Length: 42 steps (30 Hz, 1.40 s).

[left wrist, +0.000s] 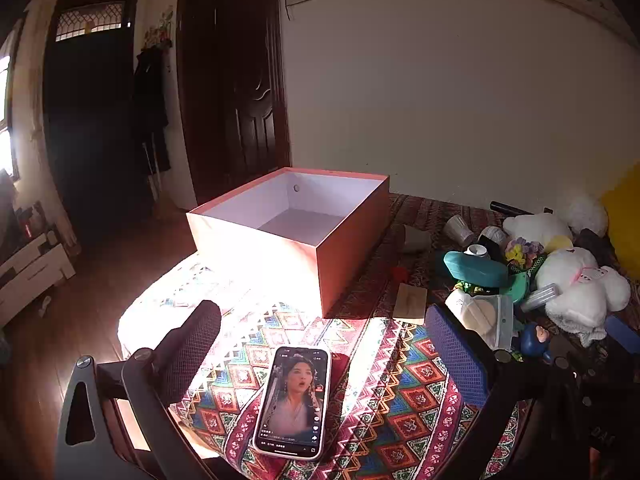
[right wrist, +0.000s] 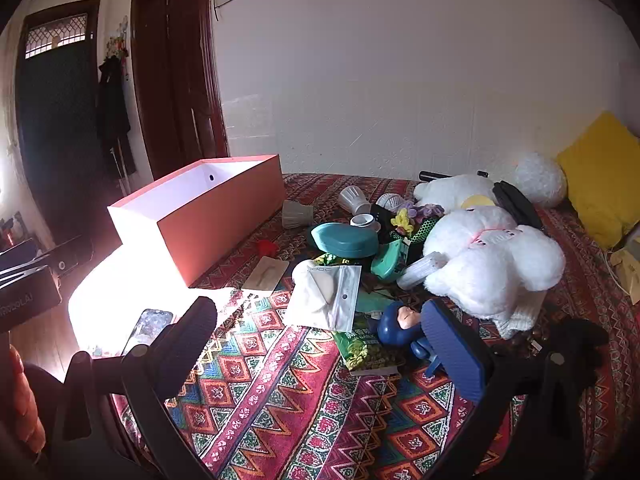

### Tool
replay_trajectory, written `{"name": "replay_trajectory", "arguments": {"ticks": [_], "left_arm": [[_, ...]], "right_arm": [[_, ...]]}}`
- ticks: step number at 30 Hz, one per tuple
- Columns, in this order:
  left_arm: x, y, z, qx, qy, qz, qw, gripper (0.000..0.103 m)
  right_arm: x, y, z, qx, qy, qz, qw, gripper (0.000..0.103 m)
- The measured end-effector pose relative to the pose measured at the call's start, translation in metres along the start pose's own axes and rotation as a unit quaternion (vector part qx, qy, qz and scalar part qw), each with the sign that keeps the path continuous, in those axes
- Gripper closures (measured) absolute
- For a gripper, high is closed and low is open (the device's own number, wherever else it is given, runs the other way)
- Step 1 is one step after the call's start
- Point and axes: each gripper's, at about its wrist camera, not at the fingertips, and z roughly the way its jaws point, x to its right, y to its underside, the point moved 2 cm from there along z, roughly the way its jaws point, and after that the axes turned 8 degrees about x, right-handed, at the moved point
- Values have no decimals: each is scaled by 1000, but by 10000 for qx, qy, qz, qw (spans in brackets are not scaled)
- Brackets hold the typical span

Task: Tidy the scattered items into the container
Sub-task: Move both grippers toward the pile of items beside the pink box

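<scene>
So: 1 box (left wrist: pixel 256 240), 1 phone (left wrist: pixel 293 400), 2 white plushies (right wrist: pixel 492 260); both grippers wide open, empty.

The open-topped orange cardboard box (right wrist: pixel 224 216) stood empty, its mouth unobstructed. Right of the box, a pile of clutter topped by a white plush bear (right wrist: pixel 492 260) blocked the patterned bedspread (right wrist: pixel 280 400); nearer than the box, a lit smartphone (left wrist: pixel 294 400) lay on otherwise bare cloth.

Black frames on both tools, round screw heads at the pivots. The left gripper (left wrist: pixel 324 344) has one dark mesh-textured pad and one blue; the right gripper (right wrist: pixel 332 344) matches, black pad left, ribbed blue pad right.
</scene>
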Motion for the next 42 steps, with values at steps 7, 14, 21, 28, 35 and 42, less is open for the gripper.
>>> {"name": "replay_trajectory", "arguments": {"ticks": [7,14,21,28,35,42], "left_arm": [[2,2,2,-61,62,39,10000,0],[14,5,2,34,166,217,9996,0],[46,6,3,-46,584,311,9978,0],[111,17,39,-625,1554,402,9850,0],[175,43,128,-1934,2057,567,9576,0],[193,64,187,-2452,2306,491,9404,4]], "right_arm": [[0,1,-1,10,12,-5,10000,1],[8,-3,-4,81,86,90,9999,1],[30,-5,-10,159,385,217,9989,1],[74,-10,-14,225,813,659,9942,1],[115,6,3,-353,852,1269,9876,1],[148,43,40,-1289,472,2492,9587,4]]}}
